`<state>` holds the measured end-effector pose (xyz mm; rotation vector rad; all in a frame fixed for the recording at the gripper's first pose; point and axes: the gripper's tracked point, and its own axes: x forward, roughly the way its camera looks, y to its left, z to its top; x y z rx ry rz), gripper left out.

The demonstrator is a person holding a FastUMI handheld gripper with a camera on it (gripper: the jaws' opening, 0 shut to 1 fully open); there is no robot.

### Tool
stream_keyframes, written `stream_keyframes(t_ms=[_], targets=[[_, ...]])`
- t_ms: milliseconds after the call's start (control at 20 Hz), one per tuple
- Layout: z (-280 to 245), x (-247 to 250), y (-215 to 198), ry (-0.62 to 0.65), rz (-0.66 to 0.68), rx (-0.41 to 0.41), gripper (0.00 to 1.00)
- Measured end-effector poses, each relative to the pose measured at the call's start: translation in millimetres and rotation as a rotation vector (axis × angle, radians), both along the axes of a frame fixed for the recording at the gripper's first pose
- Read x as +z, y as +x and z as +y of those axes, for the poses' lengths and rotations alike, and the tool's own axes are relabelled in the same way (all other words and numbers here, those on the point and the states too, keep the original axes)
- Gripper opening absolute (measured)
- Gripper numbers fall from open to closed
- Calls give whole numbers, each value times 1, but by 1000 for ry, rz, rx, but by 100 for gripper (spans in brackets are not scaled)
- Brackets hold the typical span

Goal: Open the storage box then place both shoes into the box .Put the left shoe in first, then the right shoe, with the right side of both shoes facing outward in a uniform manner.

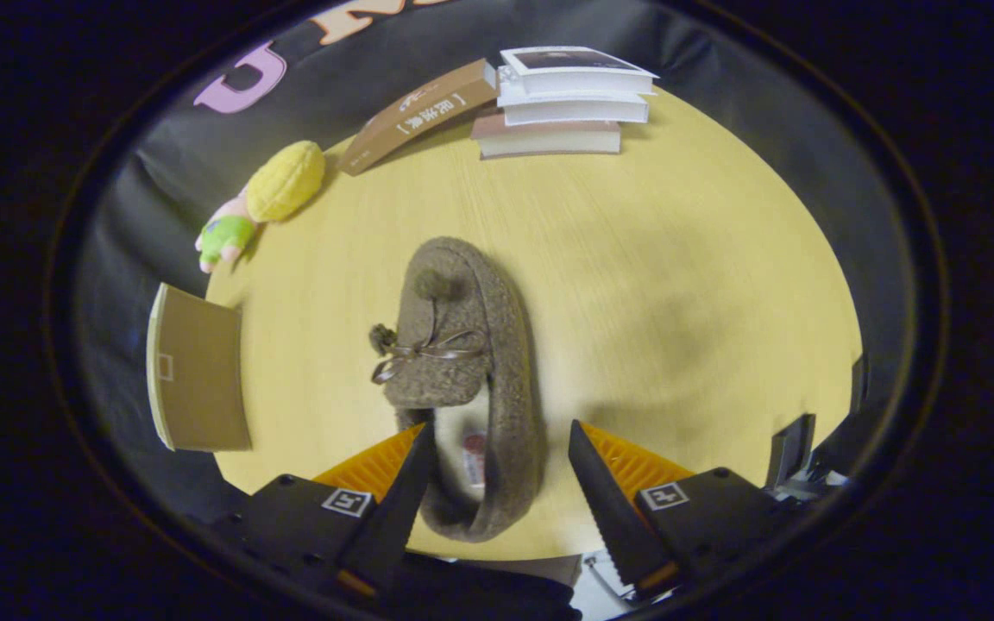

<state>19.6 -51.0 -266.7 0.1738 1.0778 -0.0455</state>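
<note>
Below, tool [497, 448] fingers spread over shoe [462, 379] on table [678, 285].

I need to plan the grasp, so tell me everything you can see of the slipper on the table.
The brown slipper is a fuzzy, fleece-like moccasin with a thin ribbon bow and two pompoms on its upper. It lies flat on its sole on the yellow table, toe pointing away, heel opening between the fingers of the hand-held gripper. A small label shows on the insole. The gripper is open, its left finger overlapping the heel rim; contact is unclear.
</note>
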Motion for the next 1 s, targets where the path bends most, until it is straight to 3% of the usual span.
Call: stream_keyframes(t_ms=[300, 550, 750, 1000], targets=[[2, -14, 5, 87, 49, 9, 59], [-7, -15, 5, 79, 58, 29, 27], [-12, -13, 5, 86, 51, -27, 4], [8, 5, 9, 156, -14, -60, 3]])
